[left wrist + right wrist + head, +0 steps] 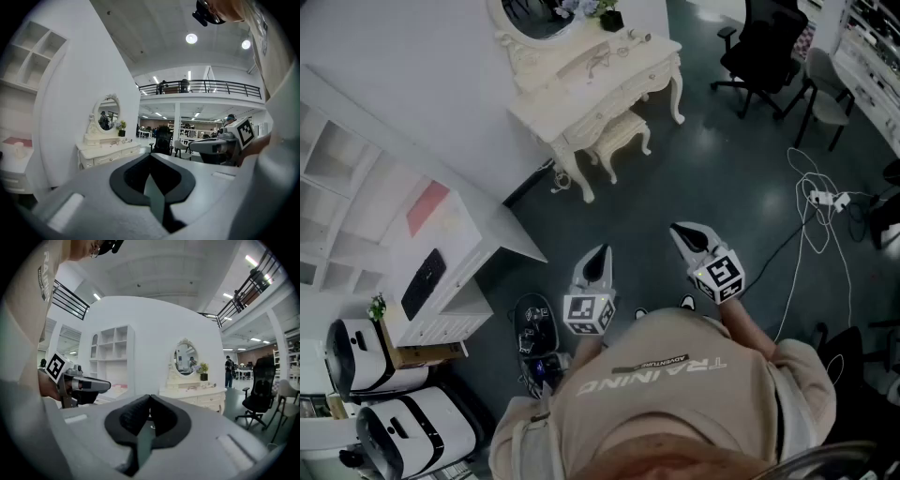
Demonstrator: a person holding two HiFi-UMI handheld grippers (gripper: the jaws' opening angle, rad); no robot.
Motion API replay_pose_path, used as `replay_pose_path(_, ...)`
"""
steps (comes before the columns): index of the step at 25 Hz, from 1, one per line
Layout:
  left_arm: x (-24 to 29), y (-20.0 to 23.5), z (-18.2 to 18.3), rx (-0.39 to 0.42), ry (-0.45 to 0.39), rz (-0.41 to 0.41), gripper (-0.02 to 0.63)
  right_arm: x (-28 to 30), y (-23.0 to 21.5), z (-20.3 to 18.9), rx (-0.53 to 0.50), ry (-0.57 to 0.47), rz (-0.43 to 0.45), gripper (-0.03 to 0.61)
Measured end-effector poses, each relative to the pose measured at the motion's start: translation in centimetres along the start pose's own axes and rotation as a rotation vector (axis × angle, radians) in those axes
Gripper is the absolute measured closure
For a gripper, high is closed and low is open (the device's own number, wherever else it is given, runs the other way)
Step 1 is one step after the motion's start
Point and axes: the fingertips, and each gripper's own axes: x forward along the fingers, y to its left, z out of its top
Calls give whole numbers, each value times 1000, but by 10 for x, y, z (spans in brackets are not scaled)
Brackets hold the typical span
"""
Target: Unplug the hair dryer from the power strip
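Both grippers are held up in the air in front of the person, side by side, pointing at the room. My left gripper [599, 250] [150, 157] is shut with nothing in it. My right gripper [679, 228] [150, 400] is also shut and empty. Each one shows in the other's gripper view: the right gripper [193, 146] and the left gripper [107, 386]. A white power strip [826, 199] lies on the dark floor far to the right among looping white and black cables. I cannot make out a hair dryer in any view.
A cream dressing table [614, 77] with an oval mirror and a stool [622, 134] stands ahead by the white wall. A white shelf unit [441, 239] is at the left, with white appliances [408, 427] below it. A black office chair [761, 47] and a grey chair [828, 94] stand at the back right.
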Motion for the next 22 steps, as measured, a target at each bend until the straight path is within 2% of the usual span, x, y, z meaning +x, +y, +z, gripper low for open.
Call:
replay_pose_path(5,0,14,-3,-9,13,3,612,9,4,2,-2,-7,-1,574)
replay_pose_path(11,22,31,6,15,0,-54,612,24,-7,12,3,-34,-66,574)
replay_pose_path(16,37,38,10,26,4,-87,612,34,-9,7,31,-30,-74,574)
replay_pose_path(22,40,64,-12,-7,49,-131,612,60,1,-7,51,14,-104,574)
